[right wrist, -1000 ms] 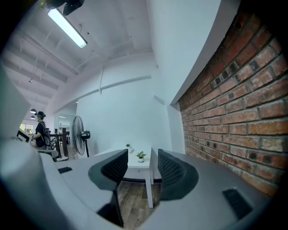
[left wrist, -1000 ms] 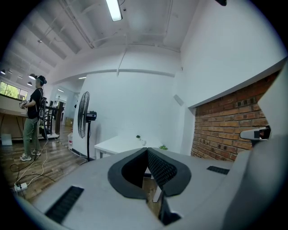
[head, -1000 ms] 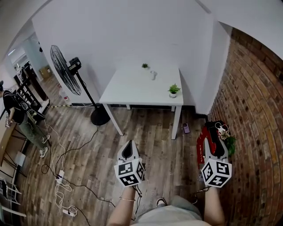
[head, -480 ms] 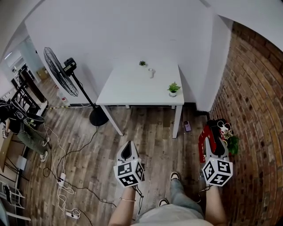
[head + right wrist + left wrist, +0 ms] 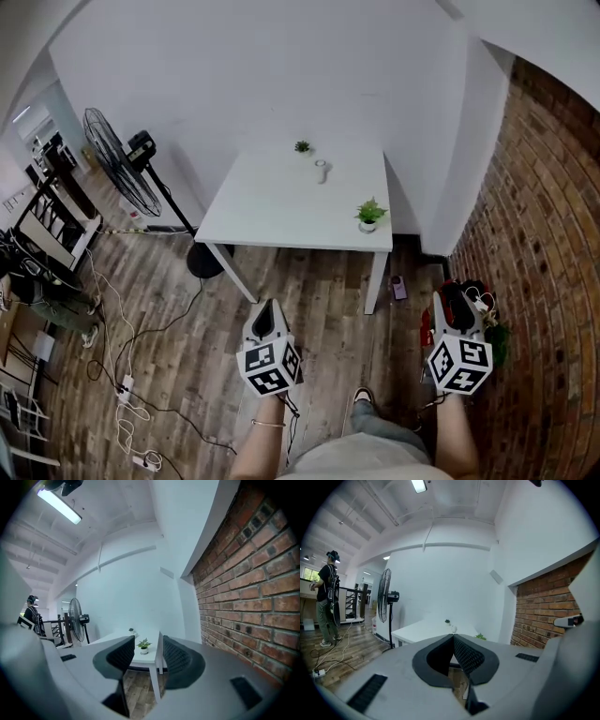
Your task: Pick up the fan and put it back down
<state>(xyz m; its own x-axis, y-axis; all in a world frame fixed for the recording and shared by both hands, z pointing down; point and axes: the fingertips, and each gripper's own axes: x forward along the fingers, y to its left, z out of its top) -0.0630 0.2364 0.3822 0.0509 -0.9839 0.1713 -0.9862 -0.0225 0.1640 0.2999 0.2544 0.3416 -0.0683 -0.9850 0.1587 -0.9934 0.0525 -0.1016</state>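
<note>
black pedestal fan upright on wood floor, left of white worktop | left hand-held gripper jaws together, empty | right hand-held gripper jaws apart, empty | both well apart from fan, so pickup likely not begun

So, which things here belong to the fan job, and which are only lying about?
Job: fan; left gripper, shut; right gripper, open and empty.

Lying about: table; near plant; far plant; cables.
</note>
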